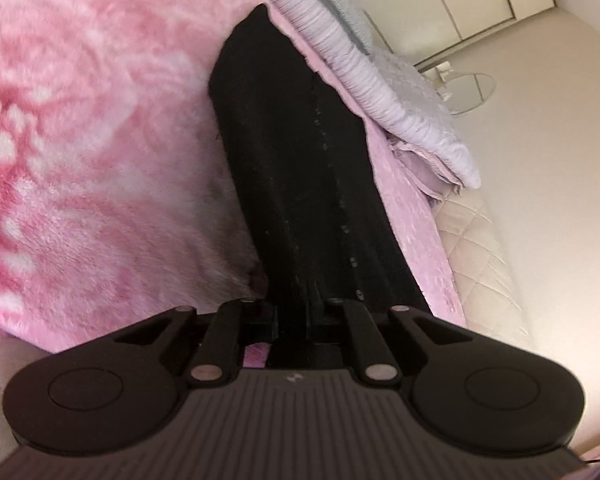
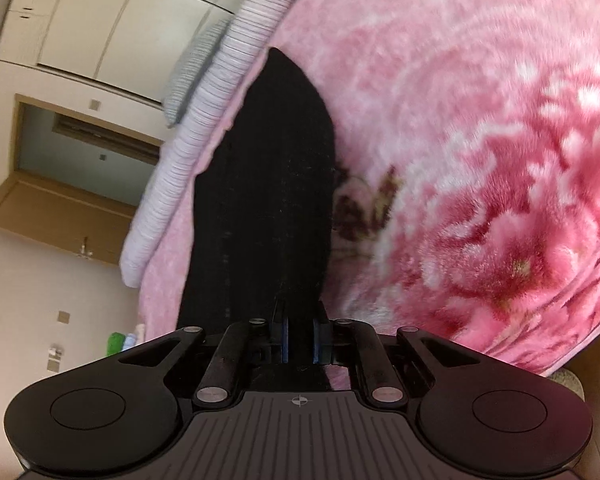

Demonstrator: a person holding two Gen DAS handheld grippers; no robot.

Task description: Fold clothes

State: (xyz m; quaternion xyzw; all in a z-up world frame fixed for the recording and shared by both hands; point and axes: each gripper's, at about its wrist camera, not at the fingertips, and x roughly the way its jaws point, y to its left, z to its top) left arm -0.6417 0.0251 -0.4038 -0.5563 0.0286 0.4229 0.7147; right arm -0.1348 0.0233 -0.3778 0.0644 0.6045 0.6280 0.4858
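Note:
A long black garment (image 1: 296, 168) stretches away from my left gripper (image 1: 292, 312) across a fluffy pink blanket (image 1: 92, 140). The left fingers are shut on the near end of the cloth, which is lifted and pulled taut. In the right wrist view the same black garment (image 2: 264, 184) runs forward from my right gripper (image 2: 300, 328), whose blue-padded fingers are shut on its other near edge. The far end of the garment tapers to a point near a ribbed white pillow (image 2: 216, 100). Both views are tilted sideways.
A ribbed white pillow (image 1: 340, 48) and a grey pillow (image 1: 416, 92) lie along the bed's edge. A quilted cream mattress side (image 1: 480, 248) shows below the blanket. White wardrobe doors (image 2: 112, 20), a wooden door frame (image 2: 60, 200) and pale floor lie beyond.

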